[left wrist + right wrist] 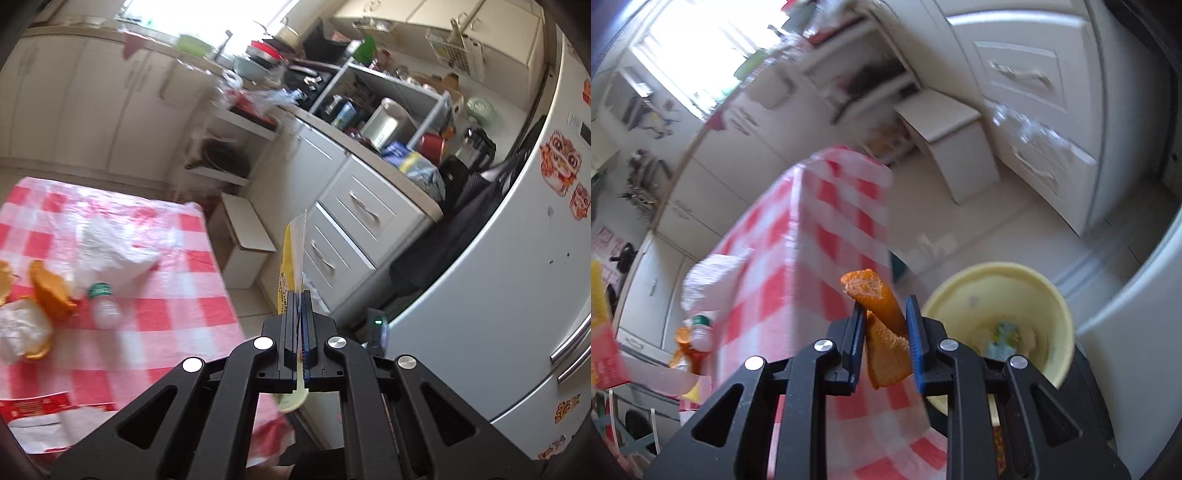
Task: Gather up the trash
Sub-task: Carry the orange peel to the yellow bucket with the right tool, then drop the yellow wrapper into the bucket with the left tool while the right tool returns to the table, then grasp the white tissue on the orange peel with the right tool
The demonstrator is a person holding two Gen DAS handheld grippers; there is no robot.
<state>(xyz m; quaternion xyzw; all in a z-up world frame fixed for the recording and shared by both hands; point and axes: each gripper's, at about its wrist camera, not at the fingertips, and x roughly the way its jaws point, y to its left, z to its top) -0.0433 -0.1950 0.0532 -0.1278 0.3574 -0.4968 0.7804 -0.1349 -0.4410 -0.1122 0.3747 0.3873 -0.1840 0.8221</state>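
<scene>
My left gripper (300, 295) is shut on a flat yellow and white wrapper (293, 254), held beyond the right edge of the red-checked table (177, 295). On the table lie orange peels (50, 291), a small clear bottle with a green cap (103, 304), a crumpled white tissue (114, 251) and a white wad (22, 328). My right gripper (882, 314) is shut on a strip of orange peel (882, 317), beside the table's edge and left of a pale yellow bin (1001, 317) on the floor. The bin holds some scraps.
A white step stool (247, 243) stands on the floor by the cabinet drawers (354, 221). The fridge (498, 295) is at the right. The counters are cluttered with pots and appliances. A red and white box (37, 410) lies at the table's near edge.
</scene>
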